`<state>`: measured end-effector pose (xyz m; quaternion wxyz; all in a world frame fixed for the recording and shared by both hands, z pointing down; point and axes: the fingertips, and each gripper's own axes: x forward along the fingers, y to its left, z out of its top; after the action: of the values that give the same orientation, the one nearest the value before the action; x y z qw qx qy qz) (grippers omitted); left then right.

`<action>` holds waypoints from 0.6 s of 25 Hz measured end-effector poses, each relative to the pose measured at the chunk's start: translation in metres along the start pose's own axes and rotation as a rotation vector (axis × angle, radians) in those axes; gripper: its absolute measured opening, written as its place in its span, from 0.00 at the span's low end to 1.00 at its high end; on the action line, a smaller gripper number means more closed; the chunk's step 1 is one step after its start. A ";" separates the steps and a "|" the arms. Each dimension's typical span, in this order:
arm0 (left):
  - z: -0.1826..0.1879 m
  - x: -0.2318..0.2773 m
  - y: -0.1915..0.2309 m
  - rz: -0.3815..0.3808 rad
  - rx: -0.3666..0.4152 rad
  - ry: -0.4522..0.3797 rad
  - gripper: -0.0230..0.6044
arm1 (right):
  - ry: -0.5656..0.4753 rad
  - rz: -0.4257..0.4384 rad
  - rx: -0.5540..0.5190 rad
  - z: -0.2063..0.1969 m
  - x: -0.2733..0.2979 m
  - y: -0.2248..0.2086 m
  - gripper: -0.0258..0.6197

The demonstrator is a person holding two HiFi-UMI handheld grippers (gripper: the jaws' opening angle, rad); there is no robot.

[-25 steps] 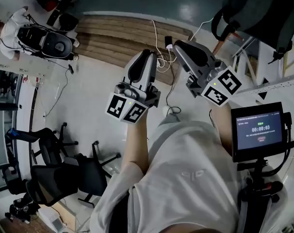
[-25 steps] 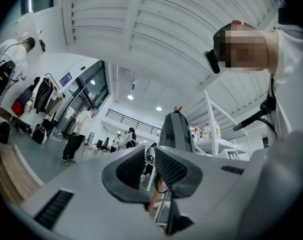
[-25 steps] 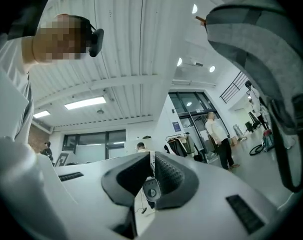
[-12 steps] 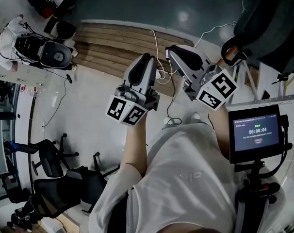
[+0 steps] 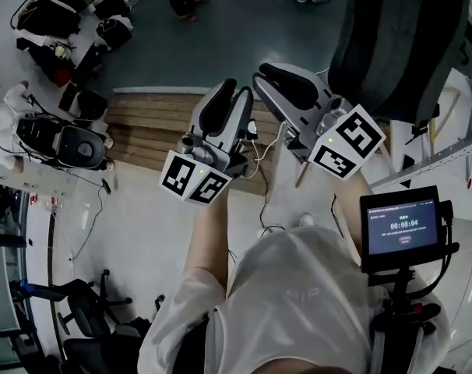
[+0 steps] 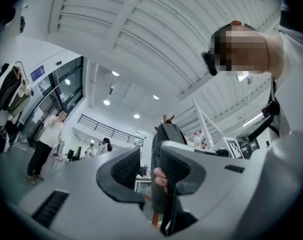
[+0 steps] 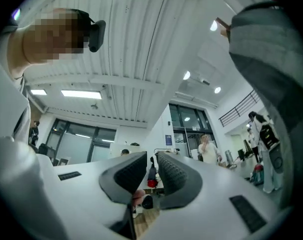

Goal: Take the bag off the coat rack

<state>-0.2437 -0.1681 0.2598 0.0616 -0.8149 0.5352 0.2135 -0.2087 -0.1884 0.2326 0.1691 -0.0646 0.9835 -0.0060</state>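
A dark grey backpack (image 5: 399, 45) hangs on a wooden coat rack (image 7: 222, 23) at the upper right of the head view. Both grippers are raised side by side to its left and touch nothing. My left gripper (image 5: 224, 92) has just been opening its jaws, and nothing is between them. In the left gripper view the bag (image 6: 166, 134) and the rack's pegs (image 6: 166, 118) show straight ahead through the gap of that gripper (image 6: 150, 156). My right gripper (image 5: 271, 75) has its jaws a little apart and empty (image 7: 152, 166). The bag (image 7: 271, 59) fills that view's right side.
A small screen on a stand (image 5: 399, 224) is at my right side. A wooden floor platform (image 5: 150, 127) with cables lies below the grippers. A white frame (image 5: 454, 142) stands by the rack. People stand in the hall (image 6: 44, 139).
Both grippers have risen and moved forward toward the bag. The head view has tipped up, so the bag now looks larger and nearer the right gripper.
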 end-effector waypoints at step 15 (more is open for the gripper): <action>0.059 0.233 -0.128 -0.413 0.268 -0.061 0.28 | -0.084 -0.483 -0.471 0.214 -0.165 -0.134 0.15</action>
<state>-0.0674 -0.2925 0.0936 0.2276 -0.8848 0.3789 0.1478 0.0333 -0.2982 0.0896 0.1836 -0.3331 0.9064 0.1839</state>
